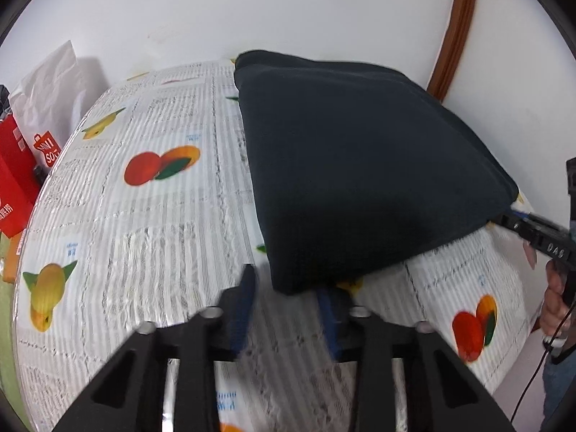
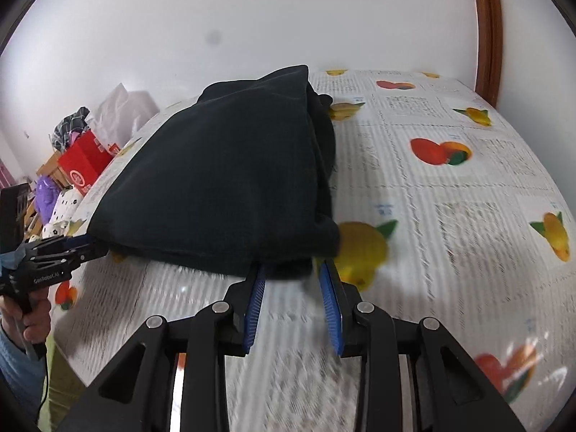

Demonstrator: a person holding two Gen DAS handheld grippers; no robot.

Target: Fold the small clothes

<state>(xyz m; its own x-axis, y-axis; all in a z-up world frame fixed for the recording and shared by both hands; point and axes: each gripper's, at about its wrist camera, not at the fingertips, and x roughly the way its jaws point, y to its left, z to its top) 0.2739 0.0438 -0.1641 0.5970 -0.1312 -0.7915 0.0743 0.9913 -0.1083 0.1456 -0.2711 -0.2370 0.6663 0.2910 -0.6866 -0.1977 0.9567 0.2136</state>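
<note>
Dark garment [image 1: 360,165] held at its two near corners over the bench [image 1: 144,216]

Left hand-held gripper [image 1: 288,288] and right hand-held gripper [image 2: 293,270] both stand parted, each straddling a near corner, likely to lift or release the fold. The garment lies by the bench's far edge, its long axis seemingly running near to far; blur hides any contact.

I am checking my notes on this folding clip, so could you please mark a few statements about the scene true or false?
1. The dark folded cloth garment lies on a fruit-printed plastic tablecloth. True.
2. The right claw is open at the garment's near edge. True.
3. The garment is white. False: it is dark, nearly black.
4. The red cardboard box sits on the garment. False: it stands beyond the table's edge.
</note>
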